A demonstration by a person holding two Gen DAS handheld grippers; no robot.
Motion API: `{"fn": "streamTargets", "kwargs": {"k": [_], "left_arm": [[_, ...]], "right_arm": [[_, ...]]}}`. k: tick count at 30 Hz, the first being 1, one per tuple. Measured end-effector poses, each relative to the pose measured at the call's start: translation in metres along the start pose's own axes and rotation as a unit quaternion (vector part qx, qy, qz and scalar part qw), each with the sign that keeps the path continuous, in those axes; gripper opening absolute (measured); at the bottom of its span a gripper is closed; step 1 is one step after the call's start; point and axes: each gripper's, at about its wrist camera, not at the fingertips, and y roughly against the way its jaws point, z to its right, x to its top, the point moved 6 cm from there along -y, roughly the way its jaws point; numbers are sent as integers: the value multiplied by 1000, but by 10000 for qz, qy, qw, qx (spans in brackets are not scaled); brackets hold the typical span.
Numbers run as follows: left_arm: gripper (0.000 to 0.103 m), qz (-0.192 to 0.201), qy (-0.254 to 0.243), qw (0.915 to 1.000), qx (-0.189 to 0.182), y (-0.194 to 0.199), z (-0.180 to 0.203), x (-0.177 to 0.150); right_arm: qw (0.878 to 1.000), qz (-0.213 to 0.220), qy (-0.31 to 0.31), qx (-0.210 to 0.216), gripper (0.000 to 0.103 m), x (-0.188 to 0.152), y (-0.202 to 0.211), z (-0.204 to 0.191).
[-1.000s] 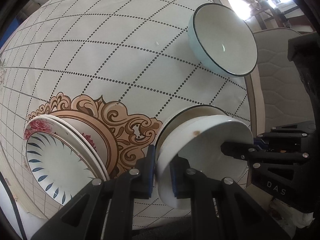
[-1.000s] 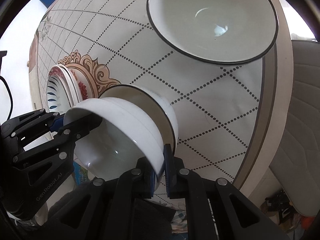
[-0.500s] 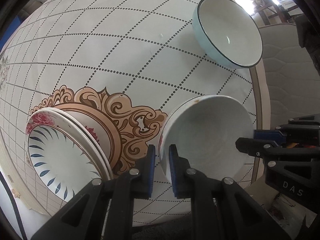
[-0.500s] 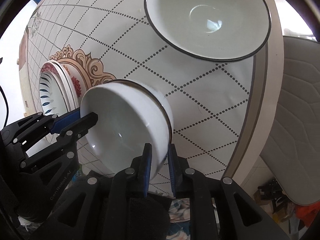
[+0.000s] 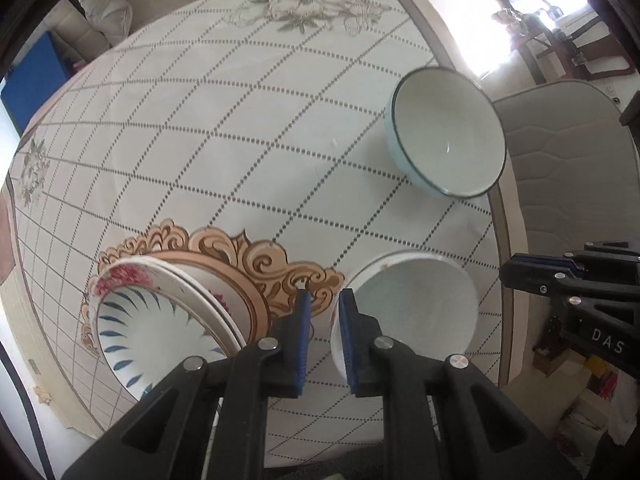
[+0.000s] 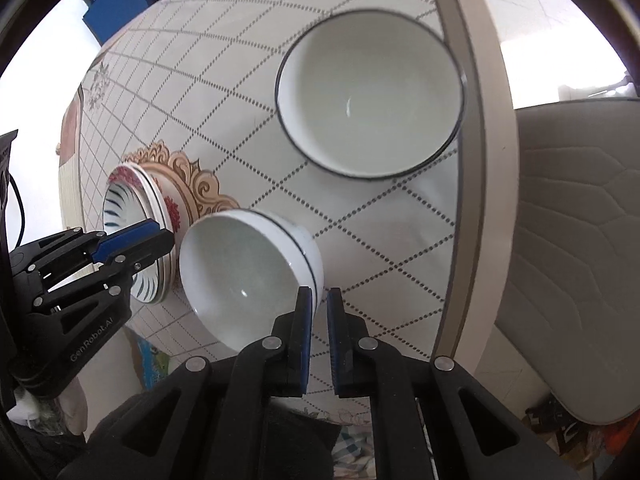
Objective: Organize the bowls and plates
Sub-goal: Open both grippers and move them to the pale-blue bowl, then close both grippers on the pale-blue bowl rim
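Left hand-held gripper [image 6: 160, 240] "GenRobot.AI", right hand-held gripper [image 5: 508, 276] "DAS": both closed, empty, beside white bowl [image 6: 248, 268].

Both views were bright with daylight. A window [image 5: 560, 20] at the left view's upper right was blown out, washing glare over the desk [image 5: 240, 120] edge. Fisheye bending curved the grid lines, dark vignette filled the corners, and the pale blue bowl [image 6: 370, 94] rim looked slightly motion-blurred.

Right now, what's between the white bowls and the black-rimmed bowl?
Only bare tablecloth lies between the white bowls and the black-rimmed bowl, seen in the right wrist view.
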Motion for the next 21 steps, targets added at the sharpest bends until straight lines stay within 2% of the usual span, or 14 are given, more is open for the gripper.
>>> {"fn": "streamTargets", "kwargs": {"k": [2,3,4,5,7,8,11,15,17,21], "left_arm": [[26,73,-36,9999,-87,5,7,18],[30,95,-16,9998,-149,5,8,28],[37,102,26,9997,-227,4,10,38],[43,77,86,9995,-286,1,12,48],[49,26,211,9988,-431,-6,12,67],[55,8,251,9985,-493,-10,12,77],[56,-64,270,9979,-583,-23,19,97],[56,-204,180,9979,-584,-40,27,113],[56,-298,183,9978,-571,-47,29,118],[56,-385,136,9977,-538,-57,35,123]], "right_arm": [[9987,459,-198,65,26,16,19,17],[9974,649,-303,99,59,23,26,26],[9961,788,-371,148,100,31,29,35],[9954,840,-406,215,103,37,31,42],[9957,679,-540,312,103,48,26,55],[9951,681,-607,376,103,54,24,61],[9928,639,-829,582,103,69,11,72],[9919,559,-942,651,101,80,-8,80],[9917,509,-967,673,97,84,-16,82],[9906,395,-1021,826,73,89,-31,82]]}}
